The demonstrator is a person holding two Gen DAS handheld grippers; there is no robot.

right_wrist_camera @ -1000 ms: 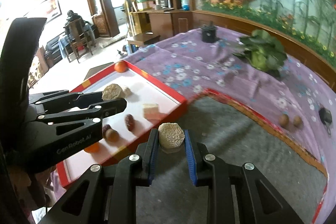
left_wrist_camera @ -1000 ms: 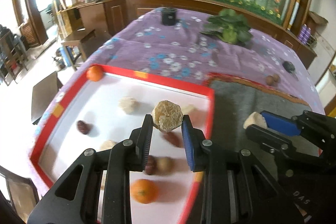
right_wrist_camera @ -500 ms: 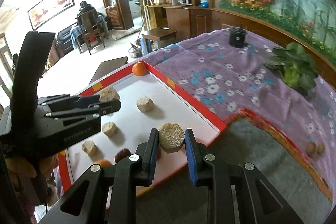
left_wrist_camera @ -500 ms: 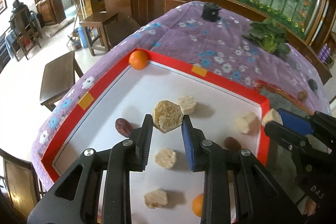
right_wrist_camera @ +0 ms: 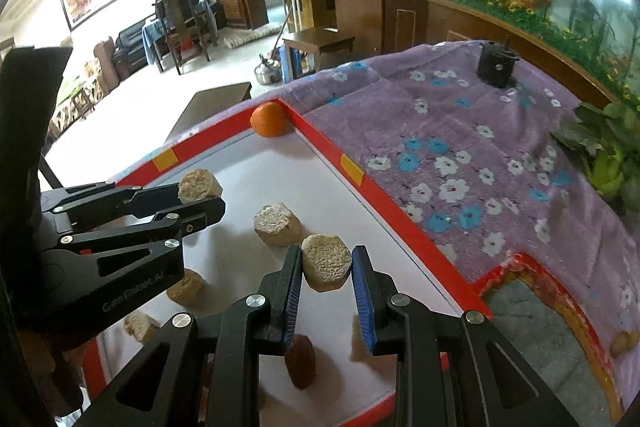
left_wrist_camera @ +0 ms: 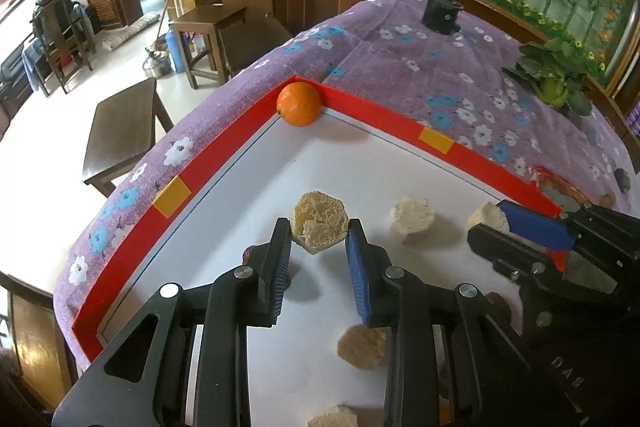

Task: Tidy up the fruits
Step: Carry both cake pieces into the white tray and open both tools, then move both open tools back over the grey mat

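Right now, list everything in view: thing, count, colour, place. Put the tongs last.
Tray: one, white with red rim, on the tablecloth.
Orange: one, orange, far corner of tray.
Loose cakes: at least four, beige, on tray floor.
Date: one, dark red, near right tongs.
Tablecloth: one, purple floral.
Leafy vegetable: one, green, on cloth.
Black cup: one, far end of cloth.
Left tongs: black, shut on tan cake.
Right tongs: black, shut on pale cake.
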